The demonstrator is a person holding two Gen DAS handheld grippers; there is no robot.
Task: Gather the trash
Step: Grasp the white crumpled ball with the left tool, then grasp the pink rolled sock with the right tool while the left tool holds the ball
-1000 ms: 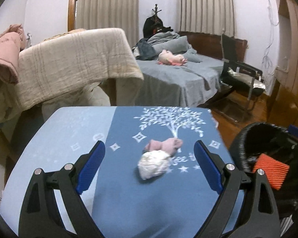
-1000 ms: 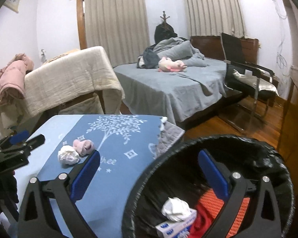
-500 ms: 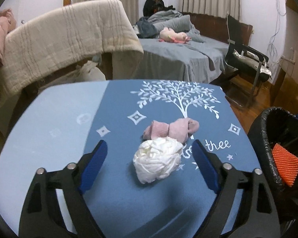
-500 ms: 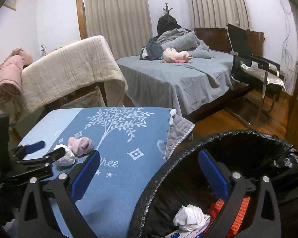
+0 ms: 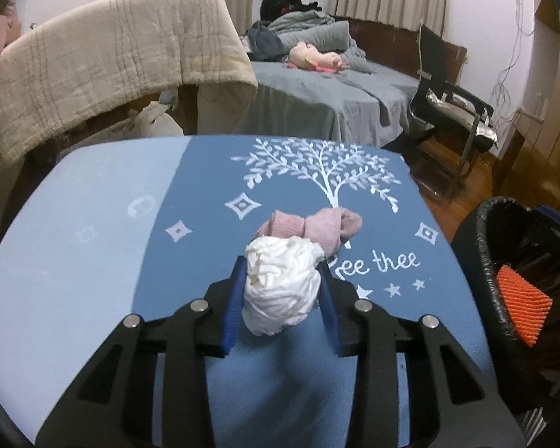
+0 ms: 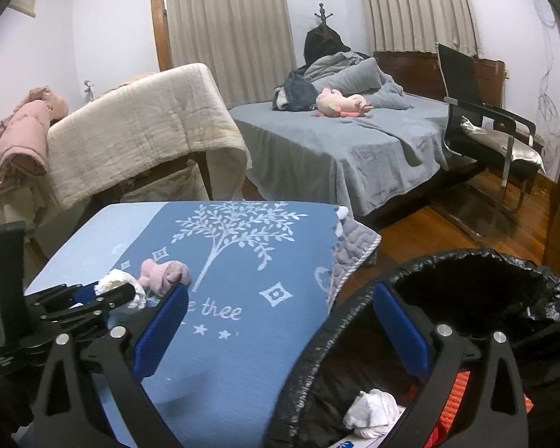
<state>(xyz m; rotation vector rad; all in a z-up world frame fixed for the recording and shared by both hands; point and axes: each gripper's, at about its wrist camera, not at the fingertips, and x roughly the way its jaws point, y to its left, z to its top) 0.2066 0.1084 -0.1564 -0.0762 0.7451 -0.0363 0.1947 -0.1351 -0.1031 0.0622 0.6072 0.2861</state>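
A crumpled white paper wad (image 5: 280,287) lies on the blue tree-print tablecloth (image 5: 93,261), touching a rolled pink sock (image 5: 317,226) just behind it. My left gripper (image 5: 282,265) is closing, and its blue pads press the wad from both sides. The right wrist view shows that left gripper (image 6: 108,293) at the table's left with the wad (image 6: 123,285) in its jaws, the sock (image 6: 164,270) beside it. My right gripper (image 6: 280,291) is open and holds nothing, straddling the rim of the black-lined trash bin (image 6: 466,257) beside the table.
The bin (image 5: 485,261) stands off the table's right edge and holds an orange ribbed item (image 5: 522,306) and a white wad (image 6: 371,412). Beyond the table are a blanket-draped rack (image 5: 112,67), a grey bed (image 5: 336,89) and a black chair (image 5: 451,104).
My left gripper dropped toward the table and its jaws went from wide open around the wad to pressing on it. The right gripper drifted slightly over the bin rim, still open.
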